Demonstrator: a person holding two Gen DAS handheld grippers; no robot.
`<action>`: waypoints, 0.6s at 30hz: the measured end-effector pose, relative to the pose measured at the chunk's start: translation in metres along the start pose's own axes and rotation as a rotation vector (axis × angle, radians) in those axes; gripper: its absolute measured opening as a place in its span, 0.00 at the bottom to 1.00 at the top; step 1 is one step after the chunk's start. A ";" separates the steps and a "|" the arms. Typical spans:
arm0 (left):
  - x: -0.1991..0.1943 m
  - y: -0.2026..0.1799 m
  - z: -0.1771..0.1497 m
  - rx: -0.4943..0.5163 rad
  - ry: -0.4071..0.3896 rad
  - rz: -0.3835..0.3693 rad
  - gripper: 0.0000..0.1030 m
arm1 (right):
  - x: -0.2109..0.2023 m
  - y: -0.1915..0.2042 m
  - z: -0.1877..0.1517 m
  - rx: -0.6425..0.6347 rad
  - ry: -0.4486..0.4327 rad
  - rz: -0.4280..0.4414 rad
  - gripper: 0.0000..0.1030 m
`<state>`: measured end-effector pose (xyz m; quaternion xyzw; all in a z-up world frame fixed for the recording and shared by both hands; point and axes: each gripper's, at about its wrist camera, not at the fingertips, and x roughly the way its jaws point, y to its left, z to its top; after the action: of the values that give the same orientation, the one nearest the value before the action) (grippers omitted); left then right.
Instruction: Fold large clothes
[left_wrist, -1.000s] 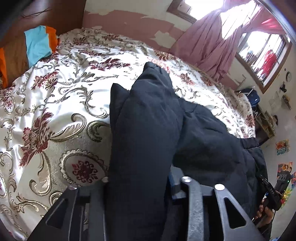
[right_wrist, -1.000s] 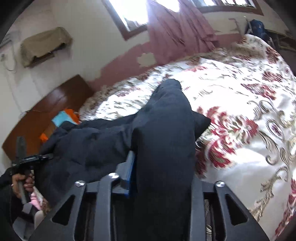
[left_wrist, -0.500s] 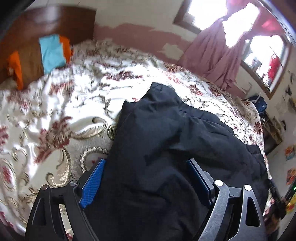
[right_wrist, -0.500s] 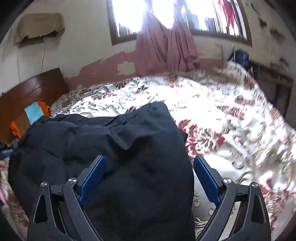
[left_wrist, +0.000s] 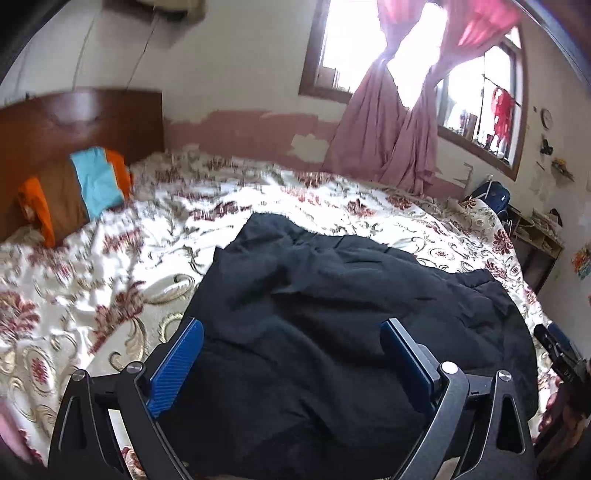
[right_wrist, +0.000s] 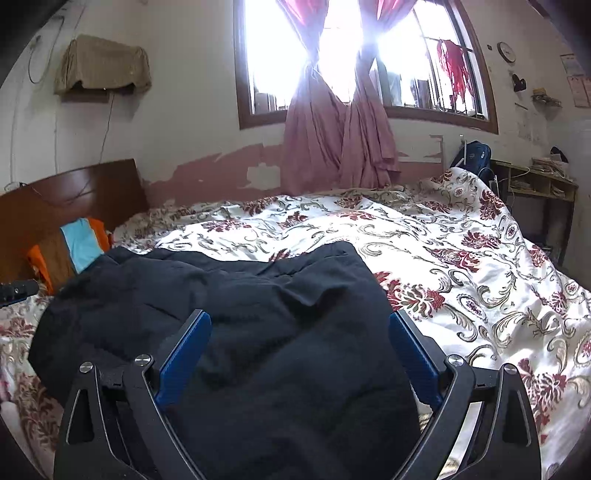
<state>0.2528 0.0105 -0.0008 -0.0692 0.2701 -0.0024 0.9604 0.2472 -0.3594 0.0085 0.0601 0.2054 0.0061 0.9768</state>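
Observation:
A large black garment (left_wrist: 332, 314) lies folded over and rumpled on the flowered bedspread (left_wrist: 92, 295). My left gripper (left_wrist: 291, 343) is open, its blue-padded fingers (left_wrist: 177, 362) spread above the garment's near left part. In the right wrist view the same garment (right_wrist: 258, 332) fills the lower middle, and my right gripper (right_wrist: 299, 332) is open above its near right part, holding nothing. The right gripper's body shows at the far right edge of the left wrist view (left_wrist: 565, 362); the left gripper's tip shows at the left edge of the right wrist view (right_wrist: 14, 291).
An orange, brown and blue pillow (left_wrist: 74, 192) leans on the wooden headboard (left_wrist: 74, 122). Pink curtains (right_wrist: 332, 140) hang at the window behind the bed. A wooden shelf (right_wrist: 535, 188) and a blue bag (right_wrist: 472, 155) stand by the bed's far right corner.
Both grippers were shut on raised folds of the black garment a second ago. They have opened, the cloth has dropped flat on the bed, and both have lifted and pulled back.

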 end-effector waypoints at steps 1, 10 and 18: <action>-0.005 -0.004 -0.001 0.014 -0.013 0.003 0.94 | -0.006 0.003 -0.001 0.001 -0.007 0.004 0.91; -0.049 -0.032 -0.015 0.054 -0.080 -0.021 0.94 | -0.060 0.029 0.001 -0.009 -0.093 0.007 0.91; -0.085 -0.041 -0.014 0.060 -0.105 -0.028 0.94 | -0.092 0.042 0.006 0.003 -0.112 0.030 0.92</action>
<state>0.1740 -0.0281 0.0369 -0.0440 0.2183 -0.0202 0.9747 0.1661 -0.3215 0.0555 0.0647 0.1496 0.0173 0.9865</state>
